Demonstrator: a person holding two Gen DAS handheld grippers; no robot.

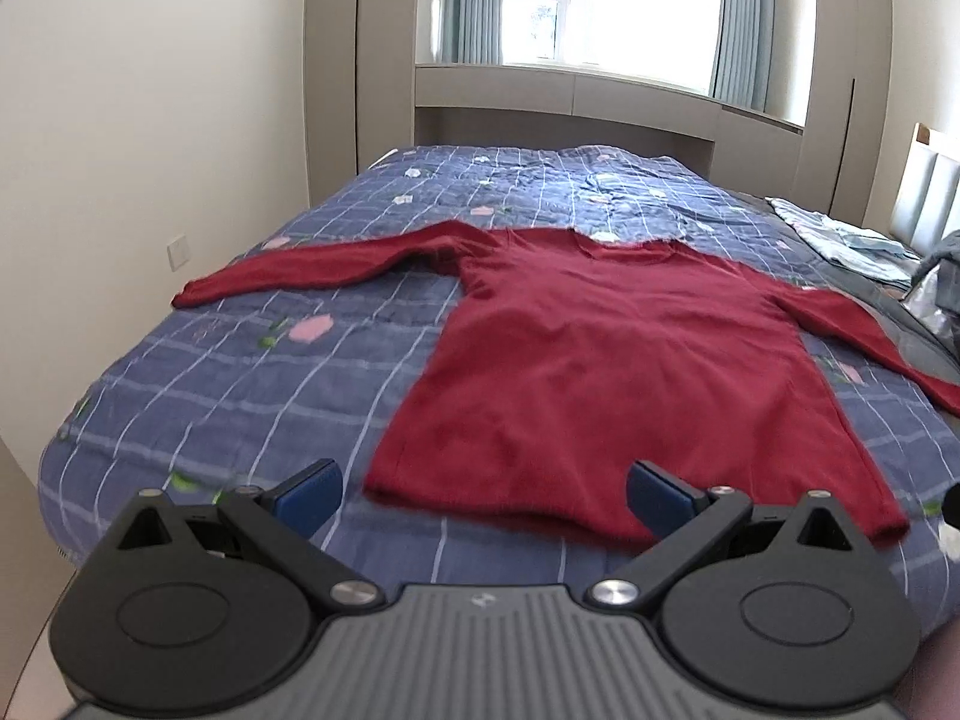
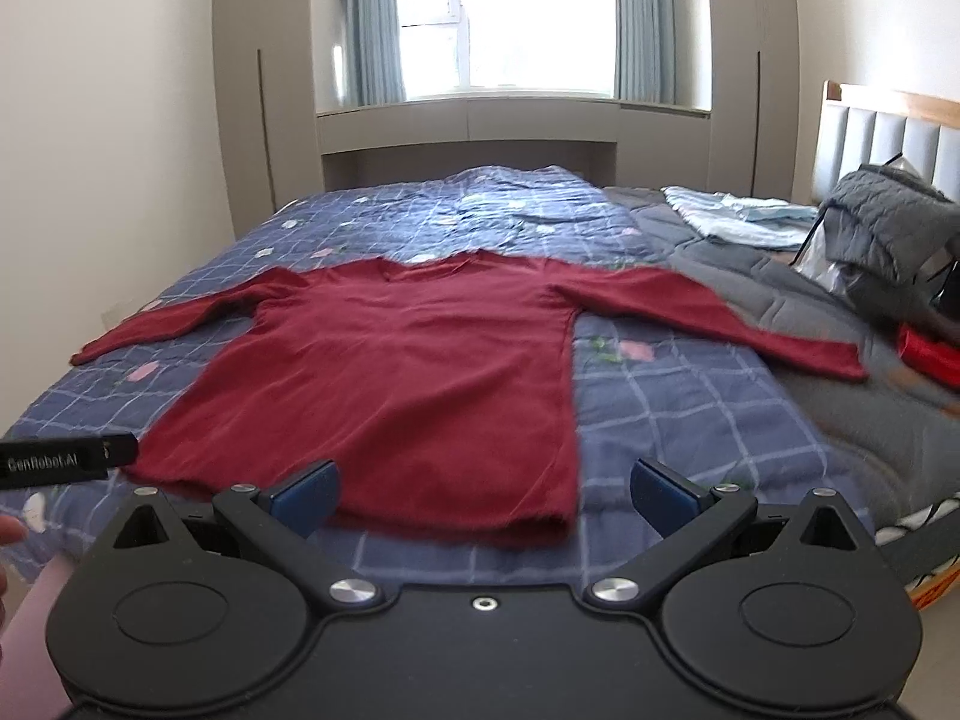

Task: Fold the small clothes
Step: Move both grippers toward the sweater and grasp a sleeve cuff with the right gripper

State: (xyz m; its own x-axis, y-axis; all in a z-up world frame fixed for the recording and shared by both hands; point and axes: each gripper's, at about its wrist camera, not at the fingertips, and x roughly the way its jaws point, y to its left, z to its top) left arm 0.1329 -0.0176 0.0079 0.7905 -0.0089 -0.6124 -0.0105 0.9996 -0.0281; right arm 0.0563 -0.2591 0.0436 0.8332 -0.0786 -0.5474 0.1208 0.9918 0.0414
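Red sweater (image 1: 600,360) lies flat beyond both open jaws.

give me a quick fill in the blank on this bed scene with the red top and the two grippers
1. The dark red long-sleeved top lies spread flat with both sleeves stretched ____.
2. The top rests on a blue ____ quilt with pink flowers.
3. The jaws of the left gripper and the right gripper are both ____, holding nothing.
4. A dark grey padded jacket is heaped by the ____ at the right end of the bed.

Missing words: out to the sides; checked; open; headboard
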